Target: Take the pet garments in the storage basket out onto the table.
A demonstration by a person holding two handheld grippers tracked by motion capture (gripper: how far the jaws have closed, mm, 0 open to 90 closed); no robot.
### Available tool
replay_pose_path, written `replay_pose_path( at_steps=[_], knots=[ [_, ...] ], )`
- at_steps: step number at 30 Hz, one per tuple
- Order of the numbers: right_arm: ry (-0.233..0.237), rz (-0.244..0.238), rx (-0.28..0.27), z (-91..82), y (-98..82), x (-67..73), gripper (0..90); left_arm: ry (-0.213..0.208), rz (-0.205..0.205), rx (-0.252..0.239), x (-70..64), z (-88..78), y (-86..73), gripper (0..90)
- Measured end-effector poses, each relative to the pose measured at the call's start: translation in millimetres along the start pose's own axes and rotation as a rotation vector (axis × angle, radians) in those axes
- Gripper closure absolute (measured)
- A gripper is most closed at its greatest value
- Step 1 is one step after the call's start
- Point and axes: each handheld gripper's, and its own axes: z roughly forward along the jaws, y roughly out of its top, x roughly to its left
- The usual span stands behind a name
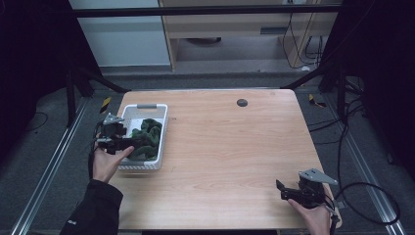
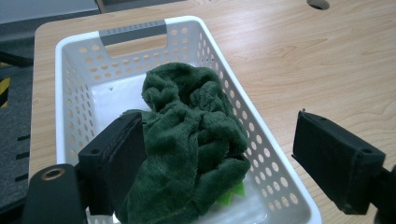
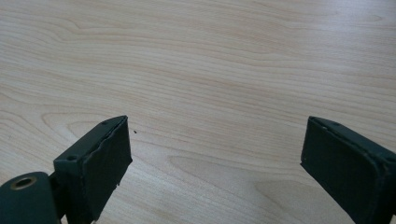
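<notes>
Just crumpled dark-green plush cloth (image 2: 189, 140) in white basket (image 2: 70, 60).

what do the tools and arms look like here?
Both tools are black with two flat, blocky jaws. The right tool carries a grey three-cornered plate and trails a black cable; the left tool has a smaller grey plate. The left arm wears a dark sleeve.

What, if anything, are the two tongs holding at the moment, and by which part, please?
Nothing is held. The left tongs stand open around the green cloth in the white basket; the right tongs are open over the bare table.
</notes>
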Motion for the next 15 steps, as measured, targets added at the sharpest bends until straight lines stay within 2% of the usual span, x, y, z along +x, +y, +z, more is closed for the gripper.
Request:
replay_pose_path(
  at_steps=[15],
  knots=[
    [0.006, 0.001, 0.007, 0.7, 0.0, -0.5, 8.6, 0.016, 0.023, 0.075, 1.0, 15.9, 12.2, 15.9]
  ],
)
